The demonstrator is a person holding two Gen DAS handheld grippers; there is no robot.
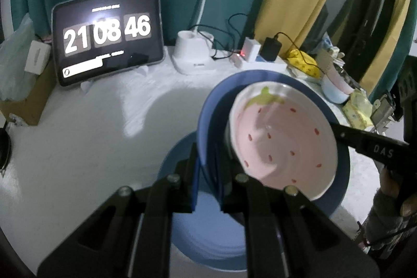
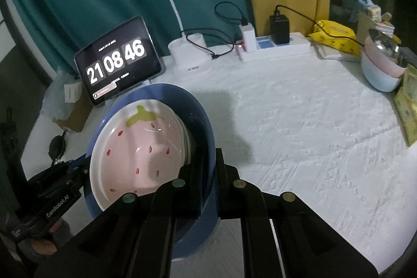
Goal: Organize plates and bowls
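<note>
Two tools pinch one blue bowl [image 1: 208,127] by opposite rims, tilted above the tabletop [image 1: 91,134]: left tool [image 1: 208,189] on its left wall, right tool [image 2: 208,184] on its right wall. One strawberry-pattern bowl [image 1: 284,142] nests inside it. One blue plate [image 1: 208,239] lies below. Far right: one pink bowl [image 2: 383,64] stacked in one pale-blue bowl [image 2: 378,80]. One tablet clock [image 1: 108,35], one lamp [image 1: 192,54].

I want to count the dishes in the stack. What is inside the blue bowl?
A pink strawberry plate lies tilted inside the blue bowl. White rims behind its right edge suggest more plates; how many is hidden. Both tools, left and right, pinch the bowl's rim.
</note>
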